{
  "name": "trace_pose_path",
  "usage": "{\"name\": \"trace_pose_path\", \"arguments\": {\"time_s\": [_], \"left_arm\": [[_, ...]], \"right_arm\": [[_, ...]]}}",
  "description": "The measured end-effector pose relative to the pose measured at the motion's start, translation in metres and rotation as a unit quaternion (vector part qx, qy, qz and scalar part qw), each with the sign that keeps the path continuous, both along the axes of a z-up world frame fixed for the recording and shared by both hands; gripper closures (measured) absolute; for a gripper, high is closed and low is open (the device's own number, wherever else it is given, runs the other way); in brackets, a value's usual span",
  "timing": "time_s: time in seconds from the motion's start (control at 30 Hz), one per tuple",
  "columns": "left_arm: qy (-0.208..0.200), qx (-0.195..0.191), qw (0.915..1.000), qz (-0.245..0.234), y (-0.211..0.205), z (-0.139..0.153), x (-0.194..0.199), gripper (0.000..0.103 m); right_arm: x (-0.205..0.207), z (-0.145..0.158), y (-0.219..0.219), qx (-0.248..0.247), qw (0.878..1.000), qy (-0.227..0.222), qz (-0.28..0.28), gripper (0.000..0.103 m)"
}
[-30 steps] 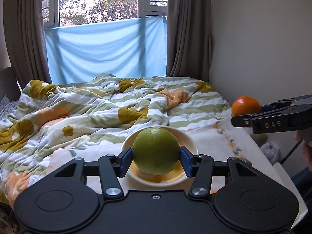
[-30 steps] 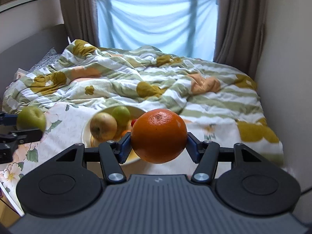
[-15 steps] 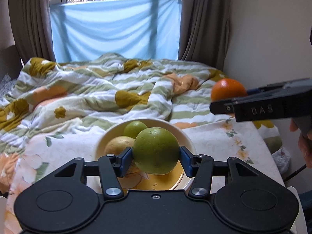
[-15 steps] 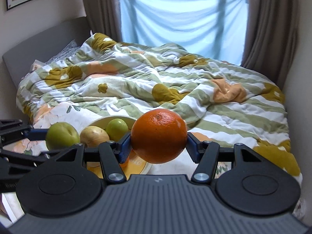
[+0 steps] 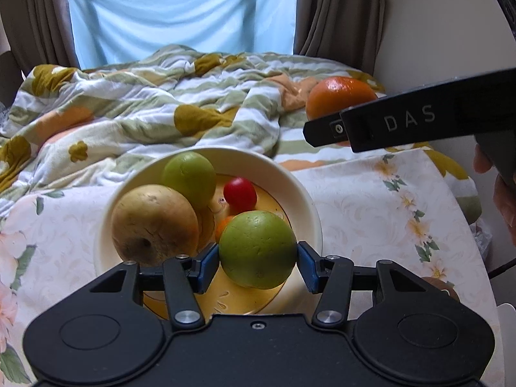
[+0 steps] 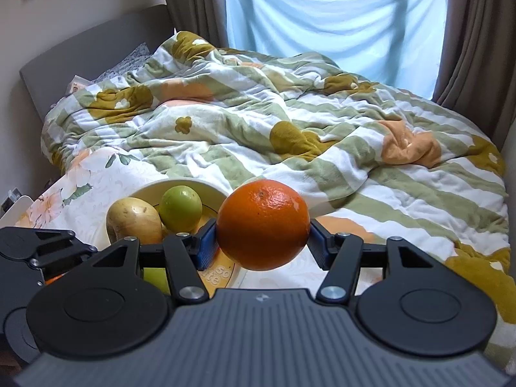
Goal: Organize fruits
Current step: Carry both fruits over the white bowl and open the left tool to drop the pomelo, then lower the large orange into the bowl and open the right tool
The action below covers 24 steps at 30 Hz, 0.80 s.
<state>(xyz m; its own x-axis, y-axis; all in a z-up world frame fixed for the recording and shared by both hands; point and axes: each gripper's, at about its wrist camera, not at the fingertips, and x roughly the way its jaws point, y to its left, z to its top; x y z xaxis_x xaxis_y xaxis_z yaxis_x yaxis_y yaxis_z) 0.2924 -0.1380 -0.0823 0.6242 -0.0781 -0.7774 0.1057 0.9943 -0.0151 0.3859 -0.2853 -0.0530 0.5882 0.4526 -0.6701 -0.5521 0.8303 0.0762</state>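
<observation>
Filling the far half of both views, a striped, flowered duvet (image 6: 290,122) lies rumpled behind the bowl, with a pale blue cloth (image 5: 180,13) and brown curtains (image 6: 477,32) beyond it. Nearer, a floral tablecloth (image 5: 380,213) covers the surface on which the cream bowl (image 5: 309,206) stands. Just over the near part of the bowl, the left gripper (image 5: 258,259) clamps a large green fruit (image 5: 258,248) between its blue pads, one pad on each flank; whether the fruit touches the bowl's floor cannot be told. To the right of the bowl and above its rim, the right gripper (image 6: 262,242) pinches an orange (image 6: 262,224) in the same way, held clear of the table. Inside the bowl, a brownish-yellow pear-like fruit (image 5: 154,222) occupies the left side, touching a smaller green fruit (image 5: 188,175) at the far left. Toward the bowl's centre sits a small red fruit (image 5: 240,193), and just in front of it a sliver of something orange (image 5: 223,225), mostly hidden. At the right edge, beyond the bowl, part of a hand (image 5: 503,200) shows.
</observation>
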Motion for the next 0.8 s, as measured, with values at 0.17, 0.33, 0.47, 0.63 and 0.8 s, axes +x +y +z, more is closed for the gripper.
{"name": "trace_pose_path", "arguments": {"time_s": [0.17,0.33,0.47,0.63,0.8], "left_arm": [[-0.002,0.0,1.0,-0.004,-0.002,0.0,-0.001,0.035],[-0.014,0.001,0.9999,0.001,0.002,0.011,-0.011,0.02],[-0.026,0.01,0.9995,0.016,0.011,0.023,-0.024,0.008],[-0.037,0.005,0.9982,0.047,0.031,0.037,-0.036,0.005],[-0.045,0.004,0.9963,0.073,0.048,0.046,-0.046,0.004]], "right_arm": [[0.003,-0.004,0.0,0.003,1.0,0.005,0.006,0.03],[0.003,-0.004,0.002,0.0,1.0,0.002,0.01,0.03],[0.002,-0.002,0.006,-0.004,1.0,0.0,0.02,0.03],[0.002,-0.002,0.016,-0.002,0.999,0.004,0.032,0.03],[0.001,-0.007,0.033,-0.002,0.999,0.011,0.047,0.03]]}}
